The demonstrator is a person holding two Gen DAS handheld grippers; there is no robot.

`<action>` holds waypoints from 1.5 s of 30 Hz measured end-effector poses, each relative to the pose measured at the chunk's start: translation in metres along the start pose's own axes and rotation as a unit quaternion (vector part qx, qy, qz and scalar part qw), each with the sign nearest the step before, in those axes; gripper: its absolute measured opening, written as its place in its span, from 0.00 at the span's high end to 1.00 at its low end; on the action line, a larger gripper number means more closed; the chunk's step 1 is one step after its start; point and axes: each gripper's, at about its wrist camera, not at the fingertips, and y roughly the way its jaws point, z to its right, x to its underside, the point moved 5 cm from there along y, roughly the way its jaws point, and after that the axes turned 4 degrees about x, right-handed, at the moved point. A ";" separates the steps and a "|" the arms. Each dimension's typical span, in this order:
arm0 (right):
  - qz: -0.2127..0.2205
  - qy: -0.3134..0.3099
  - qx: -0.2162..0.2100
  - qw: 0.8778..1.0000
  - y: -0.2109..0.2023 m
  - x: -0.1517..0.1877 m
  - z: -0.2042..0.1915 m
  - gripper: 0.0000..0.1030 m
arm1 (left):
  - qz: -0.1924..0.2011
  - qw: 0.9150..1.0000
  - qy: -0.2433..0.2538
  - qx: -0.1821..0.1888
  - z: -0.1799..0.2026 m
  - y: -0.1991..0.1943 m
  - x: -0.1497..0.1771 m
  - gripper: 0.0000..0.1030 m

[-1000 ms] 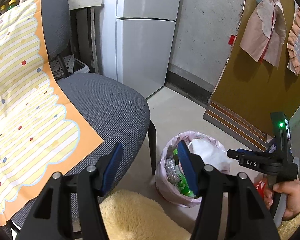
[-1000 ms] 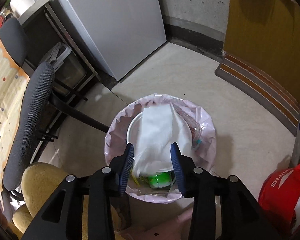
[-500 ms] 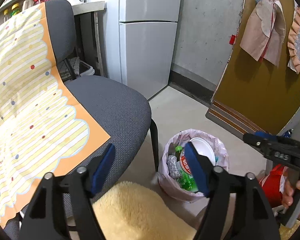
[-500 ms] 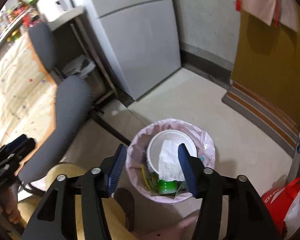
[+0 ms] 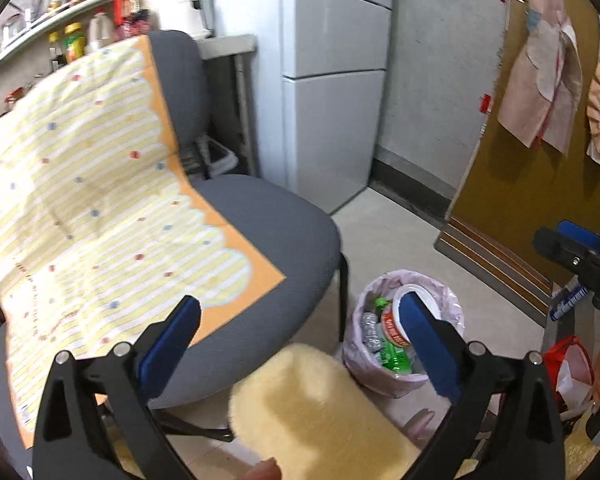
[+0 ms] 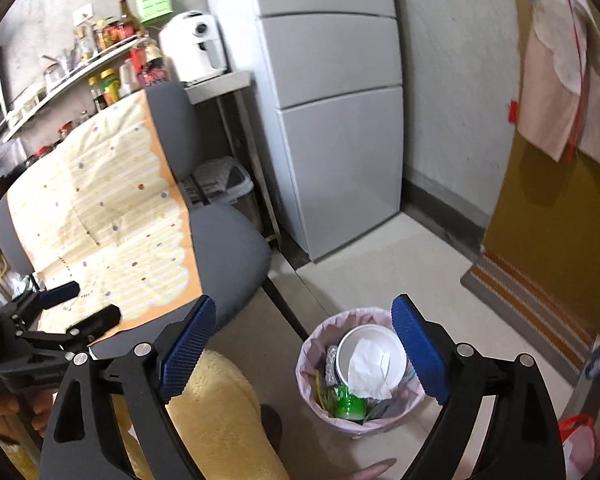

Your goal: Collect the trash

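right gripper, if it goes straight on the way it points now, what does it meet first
Probably the bare pale floor beside the grey padded chair. The open right gripper points past the pink-lined trash bin. Depth is unclear.

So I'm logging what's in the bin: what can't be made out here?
- Trash bin bottom: both views, buried under the white bowl, tissue and green bottle.
- Bowl label: left view, too small to read.
- Red bag: cut off by the edge in both views.
- Shelf bottles: too small.
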 end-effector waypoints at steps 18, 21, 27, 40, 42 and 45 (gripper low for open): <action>0.043 -0.061 -0.036 0.997 -0.050 -0.022 -0.052 0.11 | 0.034 0.994 -0.076 -0.076 -0.077 -0.079 0.002 0.06; 0.042 -0.066 -0.039 0.996 -0.050 -0.022 -0.054 0.11 | 0.034 0.994 -0.073 -0.074 -0.074 -0.079 0.002 0.06; 0.035 -0.067 -0.037 0.996 -0.044 -0.019 -0.056 0.11 | 0.034 0.994 -0.073 -0.072 -0.072 -0.078 0.003 0.06; 0.032 -0.066 -0.034 0.997 -0.041 -0.016 -0.057 0.11 | 0.039 0.993 -0.080 -0.076 -0.074 -0.082 0.004 0.06; 0.031 -0.065 -0.033 0.997 -0.040 -0.016 -0.058 0.11 | 0.038 0.993 -0.081 -0.076 -0.075 -0.083 0.004 0.06; 0.031 -0.065 -0.032 0.997 -0.040 -0.016 -0.057 0.11 | 0.036 0.993 -0.082 -0.077 -0.076 -0.083 0.004 0.06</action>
